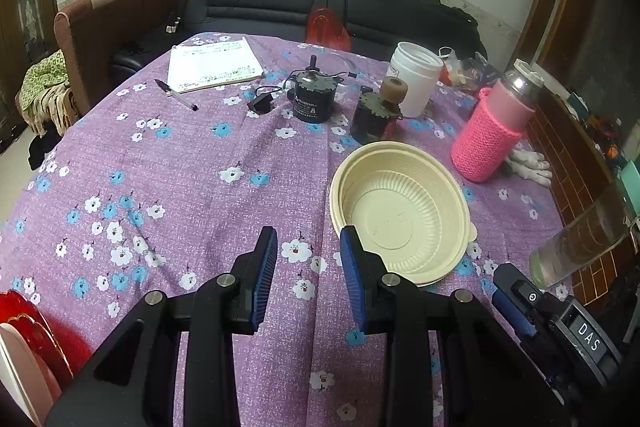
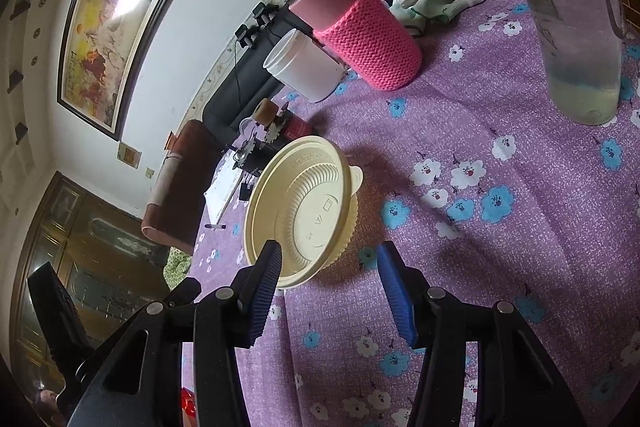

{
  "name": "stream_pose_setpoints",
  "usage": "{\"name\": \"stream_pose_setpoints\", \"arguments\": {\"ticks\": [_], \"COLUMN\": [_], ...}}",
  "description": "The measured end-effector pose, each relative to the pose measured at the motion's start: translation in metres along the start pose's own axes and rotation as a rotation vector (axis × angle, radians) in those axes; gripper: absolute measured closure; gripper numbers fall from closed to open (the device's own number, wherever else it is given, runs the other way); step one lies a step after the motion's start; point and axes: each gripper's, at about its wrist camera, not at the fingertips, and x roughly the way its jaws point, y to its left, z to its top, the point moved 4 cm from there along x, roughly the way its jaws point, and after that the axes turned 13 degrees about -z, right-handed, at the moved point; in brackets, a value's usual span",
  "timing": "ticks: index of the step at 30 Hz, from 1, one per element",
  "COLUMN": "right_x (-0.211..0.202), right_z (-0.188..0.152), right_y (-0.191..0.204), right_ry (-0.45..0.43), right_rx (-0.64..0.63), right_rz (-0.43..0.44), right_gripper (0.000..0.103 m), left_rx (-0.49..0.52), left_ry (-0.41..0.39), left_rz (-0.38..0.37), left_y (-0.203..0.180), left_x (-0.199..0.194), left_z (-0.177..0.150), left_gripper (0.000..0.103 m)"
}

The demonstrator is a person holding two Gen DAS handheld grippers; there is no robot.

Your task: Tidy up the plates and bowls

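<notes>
Both the left gripper (image 1: 308, 267) and right gripper (image 2: 328, 287) gape empty beside the cream bowl (image 1: 400, 211); a pink bottle (image 1: 492, 135) and two motors (image 1: 312, 99) stand behind it.

A table draped in a purple floral cloth (image 1: 192, 163) fronts a black leather sofa (image 1: 280, 7) at 12 o'clock. A brown armchair (image 1: 116, 23) stands at 10 o'clock, beneath white walls. A framed painting (image 2: 116, 23) catches glare.

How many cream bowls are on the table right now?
2, nested as one stack on the purple tablecloth, in front of the pink bottle and just ahead of the open left gripper. More could be hidden inside the stack.
</notes>
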Motion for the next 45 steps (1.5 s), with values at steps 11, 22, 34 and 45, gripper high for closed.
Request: {"name": "stream_pose_setpoints", "arguments": {"ticks": [11,22,34,45], "right_x": [0.0,0.001,0.004,-0.006], "right_z": [0.0,-0.001,0.007,0.053], "right_y": [-0.001,-0.001,0.0,0.045], "right_ry": [0.002,-0.002,0.008,-0.117], "right_rx": [0.001,0.001,0.014,-0.068], "right_rz": [0.001,-0.005,-0.01,-0.056], "right_gripper": [0.05,0.05,0.05,0.05], "left_rx": [-0.003,-0.014,-0.034,-0.093], "left_ry": [-0.002,-0.009,-0.028,-0.094], "left_rz": [0.005,0.001,0.018,0.032], "left_y": [0.002,0.004,0.008,0.018], "left_x": [0.001,0.008,0.033,0.044], "left_z": [0.001,0.006,0.018,0.048], "left_gripper": [0.073,0.073,0.073,0.073]}}
